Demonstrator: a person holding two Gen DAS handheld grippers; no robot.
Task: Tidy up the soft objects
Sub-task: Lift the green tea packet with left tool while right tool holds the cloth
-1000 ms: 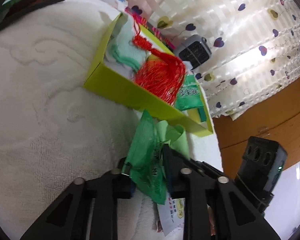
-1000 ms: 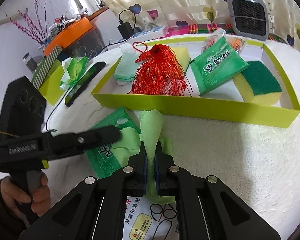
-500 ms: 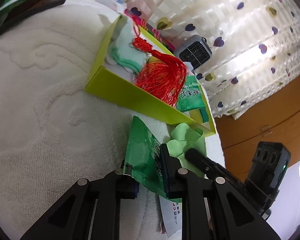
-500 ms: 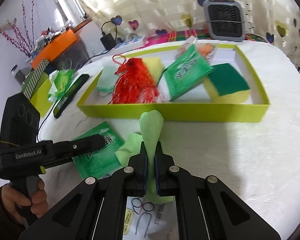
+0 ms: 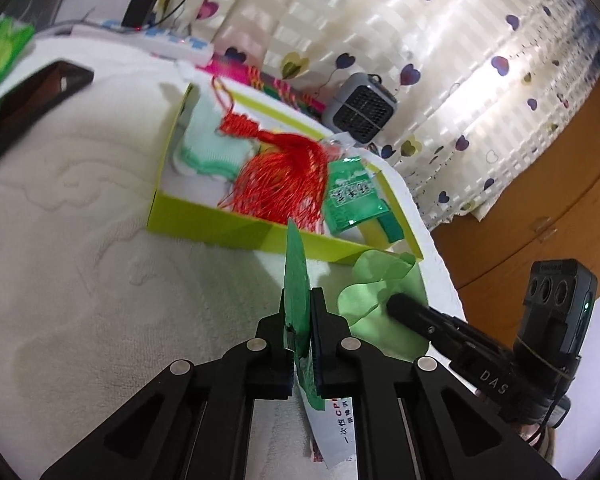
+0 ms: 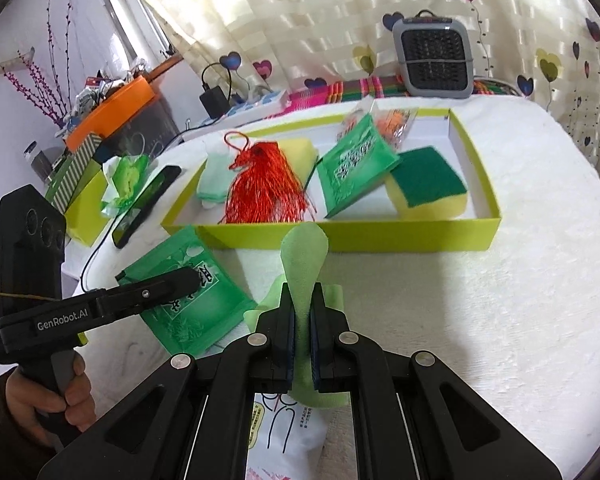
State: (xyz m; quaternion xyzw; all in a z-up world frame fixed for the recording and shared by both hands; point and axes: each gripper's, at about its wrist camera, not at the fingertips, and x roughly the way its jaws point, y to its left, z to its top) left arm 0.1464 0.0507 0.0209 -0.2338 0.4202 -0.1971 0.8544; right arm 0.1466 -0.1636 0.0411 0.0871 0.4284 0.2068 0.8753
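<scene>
Left gripper (image 5: 300, 334) — jaws had just been closing, clamped on green packet (image 5: 296, 280), packet standing edge-up between pads, short of lime tray (image 5: 204, 220). Right gripper (image 6: 303, 334) — fingers together, pinching pale green cloth (image 6: 303, 256), cloth drooping over jaw tips just before the tray's near wall. Red tassel (image 6: 264, 184), sponge (image 6: 428, 188) and second packet (image 6: 356, 164) lay in tray. Risks judged: slick packet held near one edge could slip or pivot out; limp cloth could snag tray wall; grippers near each other, collision possible during carry.
</scene>
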